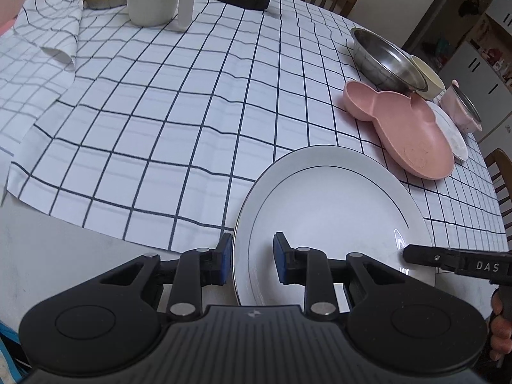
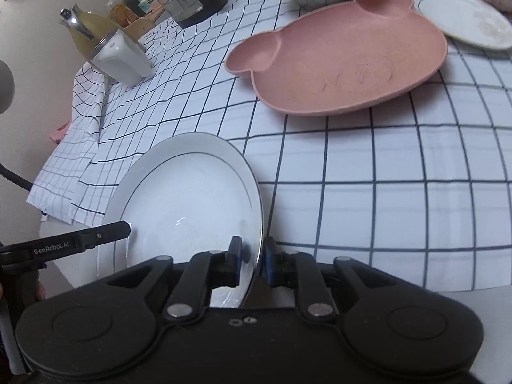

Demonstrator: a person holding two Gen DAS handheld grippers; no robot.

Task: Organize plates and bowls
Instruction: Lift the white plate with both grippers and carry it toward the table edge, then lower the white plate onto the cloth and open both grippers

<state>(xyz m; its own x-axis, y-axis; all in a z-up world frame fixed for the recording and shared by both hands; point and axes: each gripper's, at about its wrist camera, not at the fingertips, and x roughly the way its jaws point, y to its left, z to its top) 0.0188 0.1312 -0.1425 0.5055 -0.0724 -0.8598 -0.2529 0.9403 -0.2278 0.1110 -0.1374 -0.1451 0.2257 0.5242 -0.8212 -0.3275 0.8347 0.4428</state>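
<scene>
Near worktop edge: white dinner plate, rim straddled on both sides. Left hand-held gripper spread, pads clear of the rim between them. Right hand-held gripper narrow about the opposite rim; whether it pinches I cannot tell. Plate lies directly ahead of both, equally near. Beyond, toward the far right edge: pink divided plate, small white plate, steel bowl, cream bowl.
</scene>
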